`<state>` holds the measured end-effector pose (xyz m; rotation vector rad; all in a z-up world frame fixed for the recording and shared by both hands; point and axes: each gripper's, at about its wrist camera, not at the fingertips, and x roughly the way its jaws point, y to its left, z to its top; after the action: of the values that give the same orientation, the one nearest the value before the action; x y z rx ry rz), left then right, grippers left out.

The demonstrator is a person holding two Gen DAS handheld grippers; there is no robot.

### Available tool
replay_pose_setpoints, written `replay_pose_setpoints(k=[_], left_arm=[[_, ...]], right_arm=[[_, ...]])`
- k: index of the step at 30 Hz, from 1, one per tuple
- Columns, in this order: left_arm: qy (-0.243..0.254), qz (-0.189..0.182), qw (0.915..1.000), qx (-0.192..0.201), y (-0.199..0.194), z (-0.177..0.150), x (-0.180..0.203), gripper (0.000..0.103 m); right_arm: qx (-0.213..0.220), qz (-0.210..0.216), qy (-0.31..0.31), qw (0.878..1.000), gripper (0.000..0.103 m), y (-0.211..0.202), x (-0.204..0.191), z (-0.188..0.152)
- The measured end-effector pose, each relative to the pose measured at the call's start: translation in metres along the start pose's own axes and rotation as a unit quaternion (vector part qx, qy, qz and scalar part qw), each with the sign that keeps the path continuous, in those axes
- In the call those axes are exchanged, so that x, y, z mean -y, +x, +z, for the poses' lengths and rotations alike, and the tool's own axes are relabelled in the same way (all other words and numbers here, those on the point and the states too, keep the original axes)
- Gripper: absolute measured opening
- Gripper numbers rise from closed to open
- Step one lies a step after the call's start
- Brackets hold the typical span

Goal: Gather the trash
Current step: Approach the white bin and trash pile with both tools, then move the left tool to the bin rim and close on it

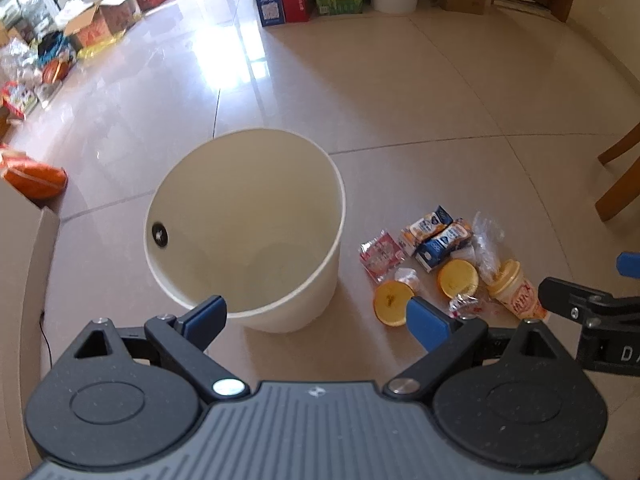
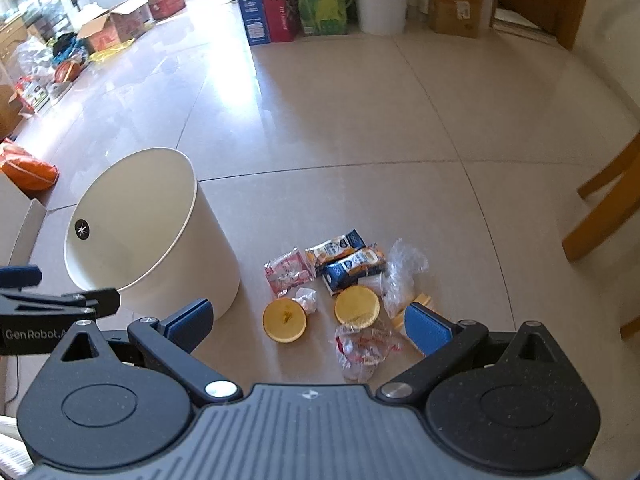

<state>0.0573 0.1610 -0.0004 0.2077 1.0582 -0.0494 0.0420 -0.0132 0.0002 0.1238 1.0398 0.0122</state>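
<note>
Trash (image 2: 344, 292) lies in a small heap on the floor just right of the white bin (image 2: 160, 248), directly ahead of the right gripper (image 2: 308, 324), the nearer one; both grippers' jaws are spread, holding nothing.

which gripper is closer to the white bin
Left. The left gripper hovers open at the white bin's near rim; the right gripper is open over the trash pile beside it.

your left tool (image 1: 318, 318) hangs with its blue-padded fingers spread wide and empty. your right tool (image 2: 308, 322) is just beside it, likewise spread wide, gripping nothing.
</note>
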Motion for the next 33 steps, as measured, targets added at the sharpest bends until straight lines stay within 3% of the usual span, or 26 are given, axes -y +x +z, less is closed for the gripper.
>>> replay_pose_setpoints(k=[7,15,22,24,28,33], left_arm=[[0.024,0.009,0.9992,0.030,0.018,0.009,-0.005,0.098],[0.008,0.000,0.9997,0.023,0.047,0.020,-0.028,0.098],[0.001,0.041,0.9991,0.012,0.072,0.021,-0.048,0.098],[-0.010,0.044,0.9990,0.005,0.079,0.021,-0.058,0.098],[-0.052,0.006,0.9986,0.001,0.085,0.024,-0.085,0.098],[-0.074,0.031,0.9967,-0.003,0.097,0.033,-0.121,0.098]], right_arm=[[0.011,0.022,-0.025,0.999,0.103,0.017,-0.002,0.004],[0.015,-0.005,-0.043,0.999,0.103,0.041,-0.005,0.010],[0.006,0.024,-0.038,0.999,0.103,0.061,-0.008,0.017],[0.009,0.014,-0.039,0.999,0.103,0.067,-0.012,0.018],[0.019,0.003,-0.047,0.999,0.103,0.073,-0.019,0.017],[0.023,-0.002,-0.057,0.998,0.103,0.084,-0.028,0.013]])
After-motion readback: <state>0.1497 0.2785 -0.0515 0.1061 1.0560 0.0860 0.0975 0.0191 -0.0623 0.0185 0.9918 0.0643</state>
